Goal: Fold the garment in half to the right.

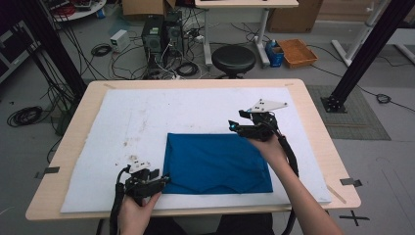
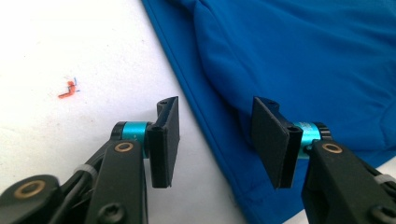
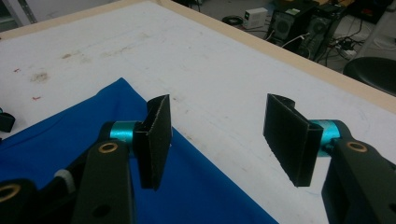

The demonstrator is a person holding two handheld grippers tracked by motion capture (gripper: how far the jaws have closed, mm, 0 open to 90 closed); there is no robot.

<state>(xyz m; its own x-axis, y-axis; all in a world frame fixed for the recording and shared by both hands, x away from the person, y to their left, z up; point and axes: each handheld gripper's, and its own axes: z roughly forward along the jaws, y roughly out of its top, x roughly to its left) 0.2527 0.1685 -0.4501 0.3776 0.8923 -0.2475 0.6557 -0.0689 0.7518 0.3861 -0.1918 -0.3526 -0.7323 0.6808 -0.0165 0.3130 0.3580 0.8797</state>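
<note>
The blue cloth [image 1: 217, 164] lies flat on the white mat [image 1: 147, 122]. The left gripper [image 2: 215, 140], jaws parted, straddles the cloth's near-left edge without pinching it. The right gripper [image 3: 219, 140], jaws wide and empty, hovers over the cloth's far-right corner.

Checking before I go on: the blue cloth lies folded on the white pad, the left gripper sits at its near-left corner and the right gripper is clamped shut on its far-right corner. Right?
Not quite. The right gripper is open, not clamped: in the right gripper view its jaws stand apart over the far-right corner of the blue cloth, pressing nothing. The rest holds: the cloth lies folded on the white pad, with the left gripper at its near-left corner.
</note>
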